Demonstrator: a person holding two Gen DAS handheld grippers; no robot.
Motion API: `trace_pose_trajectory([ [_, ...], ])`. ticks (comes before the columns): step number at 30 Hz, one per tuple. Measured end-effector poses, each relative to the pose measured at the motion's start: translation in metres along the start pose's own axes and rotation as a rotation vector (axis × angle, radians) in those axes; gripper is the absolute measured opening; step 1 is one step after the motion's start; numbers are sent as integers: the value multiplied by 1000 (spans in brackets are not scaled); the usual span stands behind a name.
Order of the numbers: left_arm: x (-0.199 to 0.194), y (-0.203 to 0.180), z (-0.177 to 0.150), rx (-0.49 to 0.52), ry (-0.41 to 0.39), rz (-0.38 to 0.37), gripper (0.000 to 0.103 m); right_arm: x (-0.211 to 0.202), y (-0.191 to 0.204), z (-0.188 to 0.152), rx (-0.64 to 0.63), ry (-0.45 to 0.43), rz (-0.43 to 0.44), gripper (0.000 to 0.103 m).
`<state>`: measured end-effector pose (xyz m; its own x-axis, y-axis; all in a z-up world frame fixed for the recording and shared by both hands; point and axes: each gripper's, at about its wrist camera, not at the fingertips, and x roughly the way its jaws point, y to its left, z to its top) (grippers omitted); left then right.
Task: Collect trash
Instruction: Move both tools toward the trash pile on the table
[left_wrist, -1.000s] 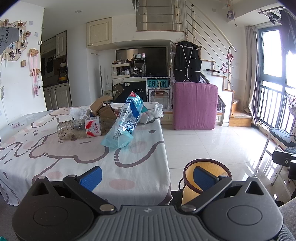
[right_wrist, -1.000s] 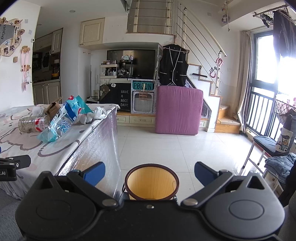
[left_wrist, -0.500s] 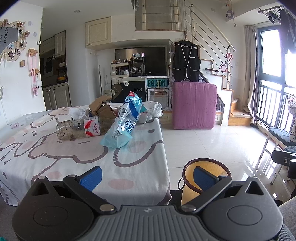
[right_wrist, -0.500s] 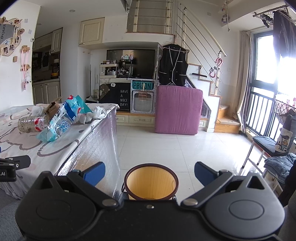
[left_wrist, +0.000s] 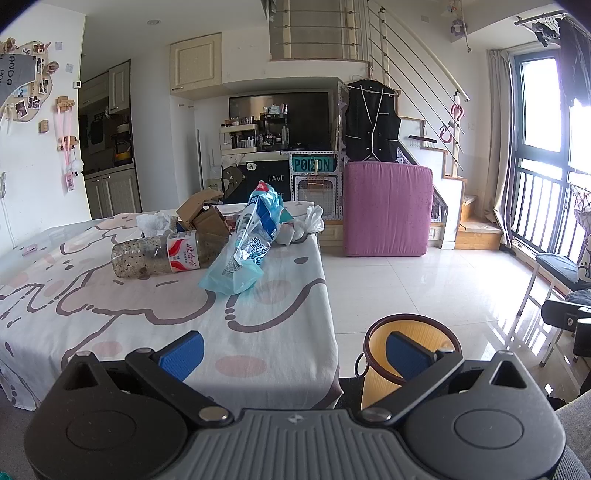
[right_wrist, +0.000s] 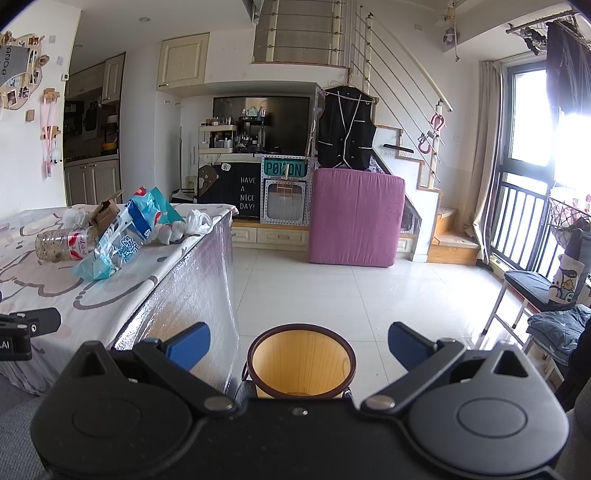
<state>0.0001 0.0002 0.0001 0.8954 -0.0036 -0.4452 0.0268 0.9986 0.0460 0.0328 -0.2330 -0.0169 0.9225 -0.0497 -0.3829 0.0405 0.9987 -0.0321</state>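
A wide table under a white cloth printed with pink and brown cartoon outlines fills the left of both views; its side facing the floor is wrapped in clear shiny film. On the white tiled floor just beside the table's near corner stands a round yellow-orange waste bin with a dark brown rim — open at the top, with little visible inside.

The trash lies in a loose heap toward the far end of the tabletop. Largest is a crumpled light-blue plastic package with blue print, propped up at a slant. Touching its left side, a clear plastic bottle with a red and white label lies on its side. Behind these sit a torn brown cardboard box, a white crumpled plastic bag at the far edge and a wad of white tissue.

The left gripper hangs over the table's near edge, its blue-padded fingers spread wide with nothing between them. The right gripper is just as wide apart and empty — its view looks straight down over the bin's mouth.
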Motion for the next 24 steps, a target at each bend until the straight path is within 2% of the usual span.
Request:
trace_pose_trajectory([
  [14,-4,0,-1,-10,11,5,103,3,-2,-7,3,8,2,103],
  [24,11,7,-7,-26,53,8,103,8,-6,-7,-3,61,10,103],
])
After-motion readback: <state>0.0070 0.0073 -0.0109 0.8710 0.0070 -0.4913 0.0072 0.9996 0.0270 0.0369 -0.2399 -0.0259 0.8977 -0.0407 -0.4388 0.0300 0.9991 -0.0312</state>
